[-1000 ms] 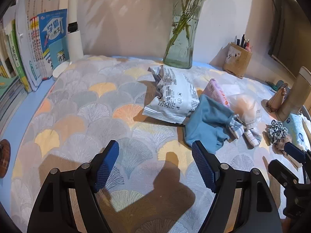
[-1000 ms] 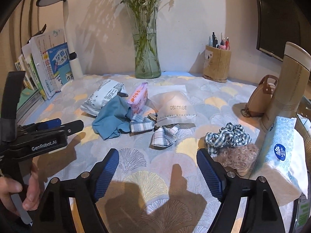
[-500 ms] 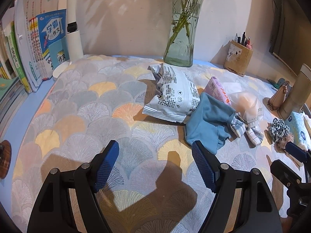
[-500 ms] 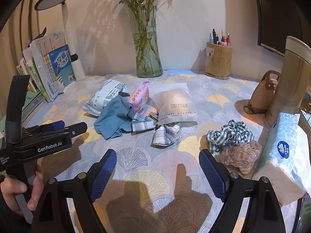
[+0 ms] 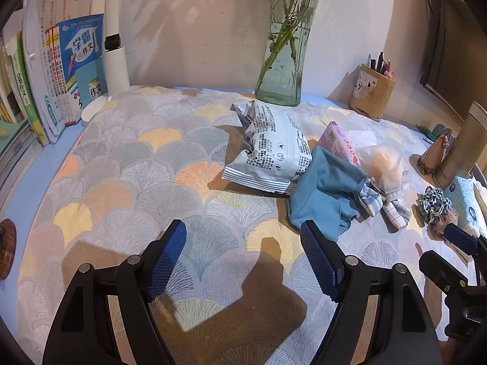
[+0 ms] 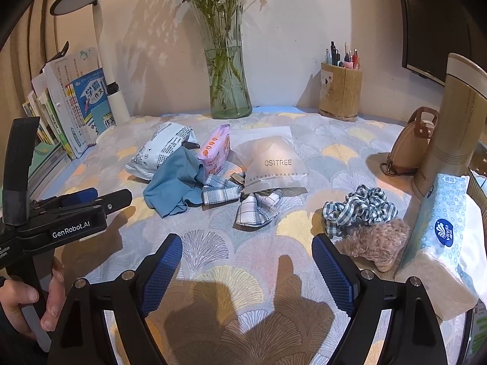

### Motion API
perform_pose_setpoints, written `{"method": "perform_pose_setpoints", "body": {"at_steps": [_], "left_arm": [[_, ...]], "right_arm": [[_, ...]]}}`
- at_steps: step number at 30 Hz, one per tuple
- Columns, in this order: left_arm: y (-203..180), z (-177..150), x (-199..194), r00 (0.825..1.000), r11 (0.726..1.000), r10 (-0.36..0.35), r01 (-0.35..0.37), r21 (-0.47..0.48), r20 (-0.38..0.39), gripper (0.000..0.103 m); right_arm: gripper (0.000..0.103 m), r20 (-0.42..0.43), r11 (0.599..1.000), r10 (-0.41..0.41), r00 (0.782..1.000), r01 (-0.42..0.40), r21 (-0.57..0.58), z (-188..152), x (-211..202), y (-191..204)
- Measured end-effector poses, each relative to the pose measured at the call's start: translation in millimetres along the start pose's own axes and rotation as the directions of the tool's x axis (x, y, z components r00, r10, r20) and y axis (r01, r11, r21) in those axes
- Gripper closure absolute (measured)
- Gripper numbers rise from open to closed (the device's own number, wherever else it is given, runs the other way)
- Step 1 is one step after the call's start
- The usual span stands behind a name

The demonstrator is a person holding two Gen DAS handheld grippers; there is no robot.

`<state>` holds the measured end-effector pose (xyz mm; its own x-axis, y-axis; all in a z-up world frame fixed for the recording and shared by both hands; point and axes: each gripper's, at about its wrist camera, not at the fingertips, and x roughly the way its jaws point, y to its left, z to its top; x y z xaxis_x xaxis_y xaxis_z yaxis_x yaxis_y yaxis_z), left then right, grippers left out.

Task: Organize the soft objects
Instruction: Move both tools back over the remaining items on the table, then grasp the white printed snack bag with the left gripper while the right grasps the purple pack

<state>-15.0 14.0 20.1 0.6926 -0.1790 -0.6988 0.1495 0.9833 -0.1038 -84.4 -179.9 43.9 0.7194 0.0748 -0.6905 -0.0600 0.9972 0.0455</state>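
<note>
The soft things lie in a loose heap at mid-table. A blue cloth point(image 6: 175, 187) sits at the heap's 8 o'clock edge, overlapping a white printed packet point(image 6: 158, 152) at its 10 o'clock. A pink tissue pack point(image 6: 214, 150) touches the cloth at its 2 o'clock. Two pieces of checked cloth point(image 6: 254, 208) trail out toward 4 o'clock, partly under a frosted pouch point(image 6: 274, 164). Well apart, at 3 o'clock from the heap, a checked scrunchie point(image 6: 359, 208) rests against a fuzzy brown scrunchie point(image 6: 376, 240), just beside a wrapped pack of tissues point(image 6: 441, 243).

The left gripper point(image 5: 243, 258) hovers above the patterned tablecloth point(image 5: 121, 167), jaws wide and empty; the blue cloth lies at its 1 o'clock. The right gripper point(image 6: 246, 266) is likewise wide and holds nothing, with the scrunchies at its 2 o'clock.

Judgement: sorting has not visibly begun; the step in hand is the approach and choice of a first item. The next move calls for lowering one claw onto a single item, probably the near corner of the blue cloth or the scrunchies, and pinching a fold without dragging its neighbours.

Beyond stand a glass vase point(image 6: 226, 91), pen holder point(image 6: 341, 94), books point(image 5: 61, 70) and lamp point(image 6: 100, 45).
</note>
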Motion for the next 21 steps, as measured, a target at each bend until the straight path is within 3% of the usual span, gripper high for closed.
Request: {"method": "perform_pose_setpoints", "body": {"at_steps": [10,13,15,18,21], "left_arm": [[0,0,-1,1.000,1.000,-0.011,0.011,-0.003,-0.002,0.027],[3,2,-5,0.998,0.998,-0.056,0.056,-0.018,-0.020,0.027],[11,9,-10,0.990,0.990,-0.129,0.125,-0.059,-0.055,0.027],[17,23,-13,0.959,0.969,-0.246,0.238,-0.068,-0.143,0.013],[16,40,-15,0.966,0.976,-0.218,0.219,-0.013,-0.139,0.012]], "right_arm": [[0.017,-0.004,1.000,0.003,1.000,-0.003,0.002,0,0,-1],[0.017,0.001,1.000,0.021,1.000,-0.021,0.019,0,-1,-6],[0.017,0.000,0.999,0.030,1.000,-0.030,0.039,1,-1,-11],[0.017,-0.014,0.997,0.042,0.999,-0.041,0.067,2,1,-16],[0.017,-0.034,0.996,0.050,0.998,-0.047,0.080,3,4,-18]]}}
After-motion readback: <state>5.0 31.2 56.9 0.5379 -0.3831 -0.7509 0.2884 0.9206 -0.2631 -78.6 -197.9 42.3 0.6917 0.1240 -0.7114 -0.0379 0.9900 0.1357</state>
